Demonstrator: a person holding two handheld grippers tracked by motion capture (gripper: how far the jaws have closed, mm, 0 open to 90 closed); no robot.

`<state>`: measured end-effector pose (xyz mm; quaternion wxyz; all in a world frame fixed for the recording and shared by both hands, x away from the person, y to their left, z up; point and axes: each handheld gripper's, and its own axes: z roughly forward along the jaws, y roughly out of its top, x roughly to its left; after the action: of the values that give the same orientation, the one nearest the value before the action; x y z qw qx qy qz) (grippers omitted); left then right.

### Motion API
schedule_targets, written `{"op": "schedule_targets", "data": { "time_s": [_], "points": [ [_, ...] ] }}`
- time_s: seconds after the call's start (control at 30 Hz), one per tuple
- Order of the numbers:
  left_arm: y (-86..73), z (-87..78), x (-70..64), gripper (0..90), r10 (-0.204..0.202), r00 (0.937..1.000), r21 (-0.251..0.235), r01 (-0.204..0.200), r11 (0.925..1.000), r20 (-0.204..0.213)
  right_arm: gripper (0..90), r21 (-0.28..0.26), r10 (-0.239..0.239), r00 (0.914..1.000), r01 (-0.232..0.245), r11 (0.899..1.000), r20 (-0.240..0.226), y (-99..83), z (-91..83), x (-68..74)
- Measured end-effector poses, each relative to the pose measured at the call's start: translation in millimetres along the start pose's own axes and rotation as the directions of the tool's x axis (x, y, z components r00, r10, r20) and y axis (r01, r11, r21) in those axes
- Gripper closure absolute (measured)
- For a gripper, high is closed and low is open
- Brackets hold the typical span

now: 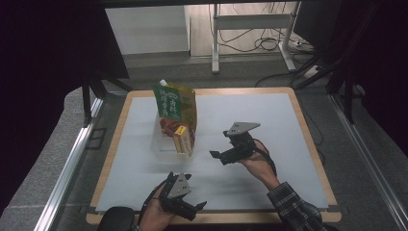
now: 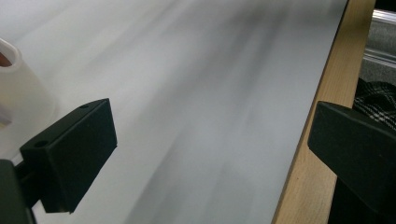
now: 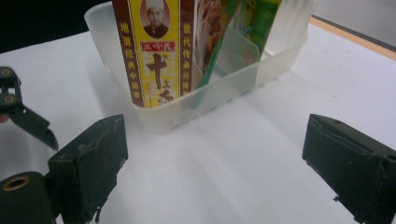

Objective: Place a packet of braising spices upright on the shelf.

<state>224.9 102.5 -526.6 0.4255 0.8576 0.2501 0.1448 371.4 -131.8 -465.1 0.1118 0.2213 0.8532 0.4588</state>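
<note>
Starting at your left: you held the left gripper (image 1: 192, 210) low at the near edge of the table (image 1: 269, 115), jaws apart, nothing between them. In the left gripper view it looked along the bare white mat toward the wooden rim, with a corner of the clear tub (image 2: 18, 84) at its 10 o'clock. My read: parked out of the way so the right side could work.

Moving right, the tub (image 1: 161, 150) sat left of centre on the mat, well apart from both tools. It carried a green spouted pouch (image 1: 175, 103) standing upright at the far end and a yellow spice box (image 1: 183, 139) upright at the near end. Both leaned on the tub walls, likely the reason they stayed up.

You held the right gripper (image 1: 217, 156) just right of the tub, pointing at it, jaws wide apart and empty. In the right gripper view the tub (image 3: 154, 116) lay at 12 o'clock ahead of the jaws, not touching, with the spice box (image 3: 154, 51) at 11 o'clock and the pouch (image 3: 247, 23) at 1 o'clock. That lined you up for an approach on the tub's contents, probably the box. Gap was not yet closed.
</note>
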Motion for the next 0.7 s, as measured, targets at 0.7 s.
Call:
{"op": "schedule_targets", "data": {
  "time_s": [0.7],
  "points": [
    [-1.2,-1.8,4.8,1.1,-0.018,0.9996,0.007,0.018,0.9998,-0.022,6.9,-0.001,0.046,0.9975,-0.046,0.999,0.054,-18.1,-39.2,-6.8]
  ]
}}
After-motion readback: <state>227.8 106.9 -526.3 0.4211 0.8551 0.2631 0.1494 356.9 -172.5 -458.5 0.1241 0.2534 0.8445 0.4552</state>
